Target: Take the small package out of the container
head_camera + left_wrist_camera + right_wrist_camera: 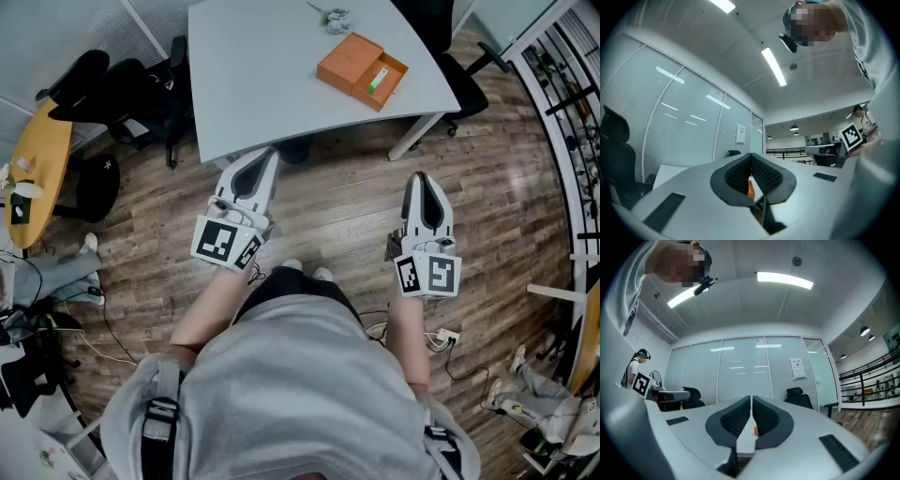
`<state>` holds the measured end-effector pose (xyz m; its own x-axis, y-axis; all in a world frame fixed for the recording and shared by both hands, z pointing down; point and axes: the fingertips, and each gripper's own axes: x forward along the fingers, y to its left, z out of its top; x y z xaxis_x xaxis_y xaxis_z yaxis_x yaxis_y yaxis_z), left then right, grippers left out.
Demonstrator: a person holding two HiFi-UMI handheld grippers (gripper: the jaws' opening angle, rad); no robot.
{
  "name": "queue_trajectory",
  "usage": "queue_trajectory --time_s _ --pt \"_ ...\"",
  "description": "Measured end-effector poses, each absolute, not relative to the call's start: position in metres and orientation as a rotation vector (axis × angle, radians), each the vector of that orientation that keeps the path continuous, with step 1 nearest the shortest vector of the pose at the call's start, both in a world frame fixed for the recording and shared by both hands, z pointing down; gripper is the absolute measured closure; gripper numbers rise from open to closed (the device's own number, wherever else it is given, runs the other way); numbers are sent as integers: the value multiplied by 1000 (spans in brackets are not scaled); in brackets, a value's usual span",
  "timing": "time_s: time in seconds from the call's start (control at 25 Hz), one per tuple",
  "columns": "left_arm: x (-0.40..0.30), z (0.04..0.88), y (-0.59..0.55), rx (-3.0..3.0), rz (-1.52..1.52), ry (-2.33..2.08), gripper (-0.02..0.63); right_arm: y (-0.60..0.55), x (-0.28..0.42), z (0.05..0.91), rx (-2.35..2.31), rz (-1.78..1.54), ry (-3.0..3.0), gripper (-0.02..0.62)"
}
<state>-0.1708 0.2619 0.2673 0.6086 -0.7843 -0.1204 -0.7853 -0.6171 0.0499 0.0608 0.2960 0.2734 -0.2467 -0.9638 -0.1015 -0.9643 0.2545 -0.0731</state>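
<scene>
An orange container (349,64) lies open at the far right of the pale grey table (253,75). A small green and white package (377,80) rests in its open right compartment. I stand back from the table's near edge, over the wooden floor. My left gripper (268,156) is shut and empty, pointing at the table edge. My right gripper (420,178) is also shut and empty, further right and well short of the container. In the left gripper view the jaws (751,157) meet, with a sliver of the orange container (750,188) behind them. The right gripper (752,401) shows closed jaws too.
Black office chairs (112,84) stand left of the table, and another chair (461,80) at its right. A yellow round table (37,155) is at the far left. A rack (567,89) lines the right wall. A small cluttered object (336,19) lies on the table's far side. Cables and a power strip (446,336) lie on the floor.
</scene>
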Motion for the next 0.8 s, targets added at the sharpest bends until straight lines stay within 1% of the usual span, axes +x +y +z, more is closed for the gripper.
queue_trajectory --time_s 0.16,0.44,0.8 --pt "-169 269 263 -2809 200 1371 586 297 56 273 -1831 15 2402 546" --pt "-167 272 270 -2786 202 1439 587 314 61 259 -1639 13 2392 545" --pt "-159 294 248 -2779 165 1509 587 291 90 287 -1666 -70 2396 545"
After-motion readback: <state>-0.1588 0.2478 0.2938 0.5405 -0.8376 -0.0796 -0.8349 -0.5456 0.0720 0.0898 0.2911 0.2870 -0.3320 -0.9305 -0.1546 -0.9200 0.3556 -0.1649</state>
